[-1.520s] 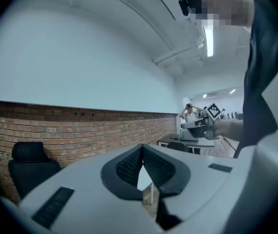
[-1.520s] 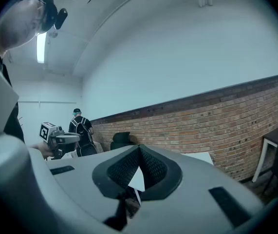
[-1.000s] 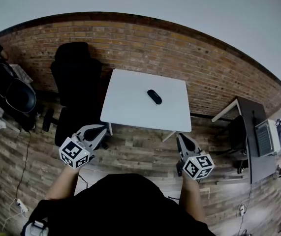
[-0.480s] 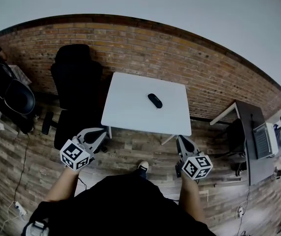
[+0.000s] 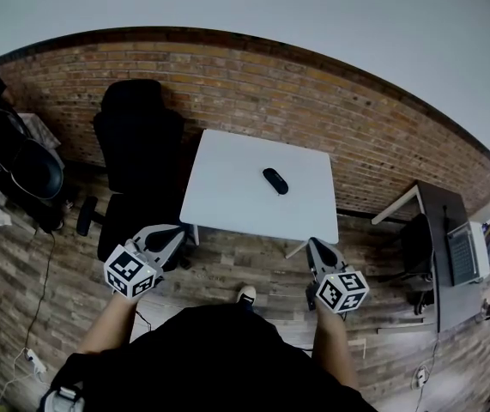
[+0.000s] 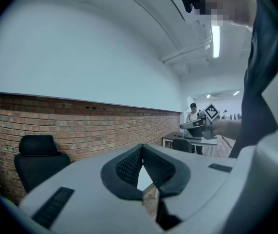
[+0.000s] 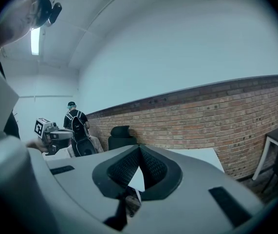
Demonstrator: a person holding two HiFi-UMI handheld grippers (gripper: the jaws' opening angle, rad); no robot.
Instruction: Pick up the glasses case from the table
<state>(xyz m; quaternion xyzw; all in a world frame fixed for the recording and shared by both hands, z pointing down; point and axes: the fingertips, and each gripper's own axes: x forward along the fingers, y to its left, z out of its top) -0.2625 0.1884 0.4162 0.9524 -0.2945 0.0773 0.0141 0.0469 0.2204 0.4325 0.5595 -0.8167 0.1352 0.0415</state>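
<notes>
1. My left gripper (image 5: 174,230) is empty. Its jaws are closed tip to tip, with only a narrow wedge of space behind the tips and nothing in it.
2. My right gripper (image 5: 317,244) is also closed and holds nothing. Its two dark pads (image 7: 151,167) meet at the front.
3. I hold both grippers low in front of me, over the wooden floor (image 5: 245,260) and short of the worktop's near edge. The left one is by the near left corner and the right one by the near right corner.
4. The glasses case (image 5: 275,180) is a small, dark, oblong thing. It lies flat on the white worktop (image 5: 223,200), right of the middle and towards the far side, well apart from both grippers.
5. Nothing else lies on the worktop.
6. A black office chair (image 5: 137,153) stands just beside the worktop's left edge.
7. A brick wall (image 5: 313,84) runs behind the worktop and the chair.
8. A dark desk (image 5: 438,230) with a laptop (image 5: 466,249) on it stands off to my right.
9. The toe of my shoe (image 5: 245,295) shows on the floor between the two grippers.
</notes>
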